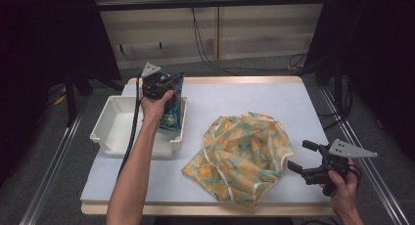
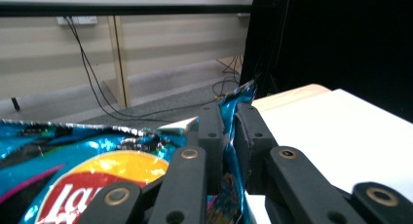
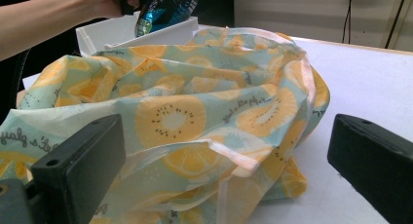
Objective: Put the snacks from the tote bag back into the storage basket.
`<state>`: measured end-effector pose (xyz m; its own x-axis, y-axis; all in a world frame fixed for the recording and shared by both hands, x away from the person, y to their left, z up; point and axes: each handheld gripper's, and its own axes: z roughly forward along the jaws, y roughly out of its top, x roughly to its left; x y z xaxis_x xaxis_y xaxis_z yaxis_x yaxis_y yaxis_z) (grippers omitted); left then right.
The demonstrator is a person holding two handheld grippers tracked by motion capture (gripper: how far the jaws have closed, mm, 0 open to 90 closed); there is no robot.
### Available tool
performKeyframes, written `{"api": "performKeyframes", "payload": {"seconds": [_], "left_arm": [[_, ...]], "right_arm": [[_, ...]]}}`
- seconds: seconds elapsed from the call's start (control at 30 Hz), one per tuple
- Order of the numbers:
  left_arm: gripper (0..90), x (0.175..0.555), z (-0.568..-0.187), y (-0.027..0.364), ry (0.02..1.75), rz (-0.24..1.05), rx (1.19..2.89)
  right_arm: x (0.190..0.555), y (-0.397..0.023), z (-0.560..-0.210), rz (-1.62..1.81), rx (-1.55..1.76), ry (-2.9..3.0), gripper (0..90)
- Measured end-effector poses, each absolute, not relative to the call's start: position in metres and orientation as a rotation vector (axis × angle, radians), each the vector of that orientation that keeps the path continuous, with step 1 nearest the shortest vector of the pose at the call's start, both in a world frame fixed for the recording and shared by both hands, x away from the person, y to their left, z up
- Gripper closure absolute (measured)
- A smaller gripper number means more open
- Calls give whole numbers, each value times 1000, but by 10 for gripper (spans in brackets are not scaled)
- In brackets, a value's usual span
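The left hand-held gripper [image 1: 164, 83] pinches the top edge of a blue crisp bag [image 1: 172, 103], its two black jaws pressed together on the crinkled foil seam, as the left gripper view shows close up. The crisp bag stands upright, its long axis running from the pinched seam at the top down to its lower end. That lower end sits at the right side of a white plastic bin [image 1: 110, 132], against the wall nearest the cloth. The printed front with a yellow and red logo faces the person. Whether the lower end rests on the bin's floor cannot be told.

The right hand-held gripper [image 1: 303, 161] is held low at the near right corner of the worktop [image 1: 274, 98], its jaws spread wide with nothing between the pads. It points toward a crumpled cloth bag [image 1: 242, 154] printed with orange fruit slices on pale green, which lies just beside it.

The worktop is covered in a pale, plain sheet with a wooden edge showing at the far and near sides. Behind it run light wall panels, a dark horizontal bar and black cables on a grey floor, with black curtains on both sides.
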<state>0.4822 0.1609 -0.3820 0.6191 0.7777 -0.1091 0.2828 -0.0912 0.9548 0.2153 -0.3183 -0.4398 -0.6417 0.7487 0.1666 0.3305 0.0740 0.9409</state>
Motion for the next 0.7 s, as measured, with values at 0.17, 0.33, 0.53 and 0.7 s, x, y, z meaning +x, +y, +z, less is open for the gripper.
{"api": "performKeyframes", "payload": {"seconds": [0.17, 0.33, 0.53, 0.7], "left_arm": [[773, 479, -382, 156, 868, 498, 1689], [630, 476, -378, 163, 875, 479, 1683], [495, 458, -367, 181, 868, 472, 1671], [492, 436, -365, 206, 832, 426, 1685]], "right_arm": [[216, -319, -441, 1587, 1073, 2001, 0], [216, -318, -440, 1583, 1067, 2005, 0], [212, -316, -438, 1574, 1056, 2007, 0], [209, -313, -435, 1566, 1053, 2005, 0]]}}
